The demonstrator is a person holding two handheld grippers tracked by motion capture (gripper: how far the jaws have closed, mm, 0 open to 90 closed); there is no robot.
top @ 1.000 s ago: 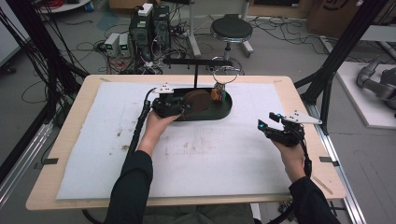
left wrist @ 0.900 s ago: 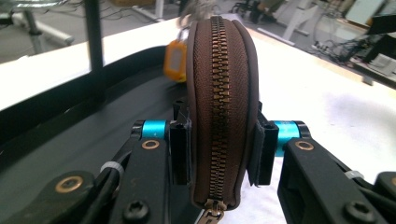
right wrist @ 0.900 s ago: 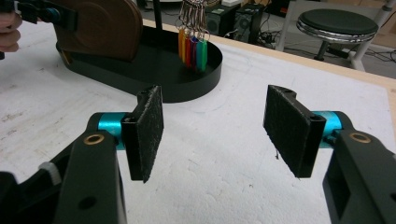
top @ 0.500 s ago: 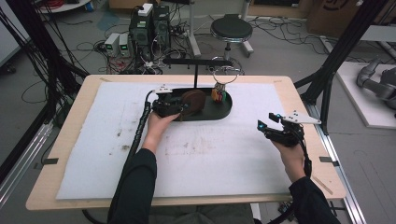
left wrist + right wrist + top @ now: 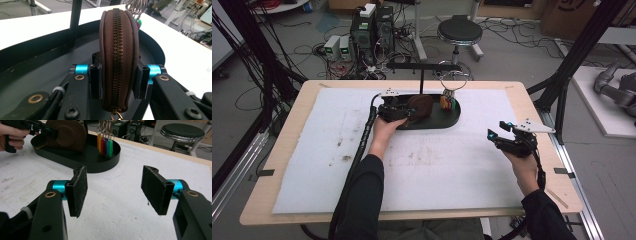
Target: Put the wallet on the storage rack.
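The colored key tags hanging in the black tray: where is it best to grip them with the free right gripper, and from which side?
Probably the flat lower part of the key tags, approached from the open right end of the black tray. They hang upright, the pouch and left gripper crowd the other side, and the right gripper is open.

I can't read any text, labels, brands or numbers anywhere; the pouch (image 5: 117, 60), tags (image 5: 105, 145) and boxes are too blurry.

Both sleeves (image 5: 362, 200) are dark. Each gripper (image 5: 115, 187) is black with turquoise collars, brass-ringed screws and fuzzy black pads (image 5: 80, 187); a thick black cable (image 5: 357, 165) trails from the left one.
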